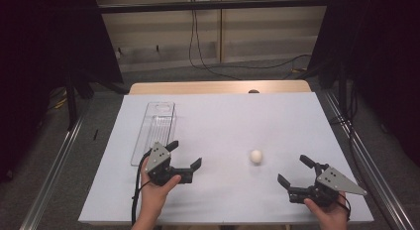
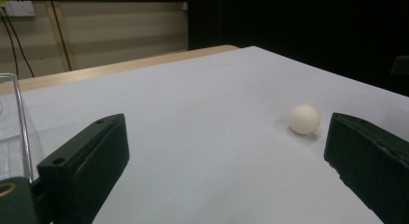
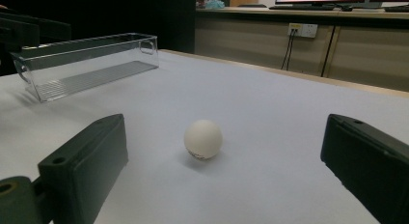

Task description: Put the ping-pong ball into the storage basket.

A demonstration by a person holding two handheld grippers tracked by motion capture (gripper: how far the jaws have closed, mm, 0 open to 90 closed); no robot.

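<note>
White sheet covers the table (image 1: 223, 116), wood edge showing at the far end. Nearest me, my right gripper (image 1: 296, 174) sits just right of the ball (image 1: 255, 156), jaws spread wide, nothing in them. My left gripper (image 1: 185, 155) is left of the ball, equally wide and empty. Past that, well left of the ball, lies a clear plastic tray (image 1: 157, 122).

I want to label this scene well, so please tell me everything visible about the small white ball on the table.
The white ball is small, round, matte and looks like light plastic, with faint dark print low on its side. It rests alone on the white table cover, whole and still. Nothing touches it. It lies between the open jaws' line of the right tool, apart from them.
</note>
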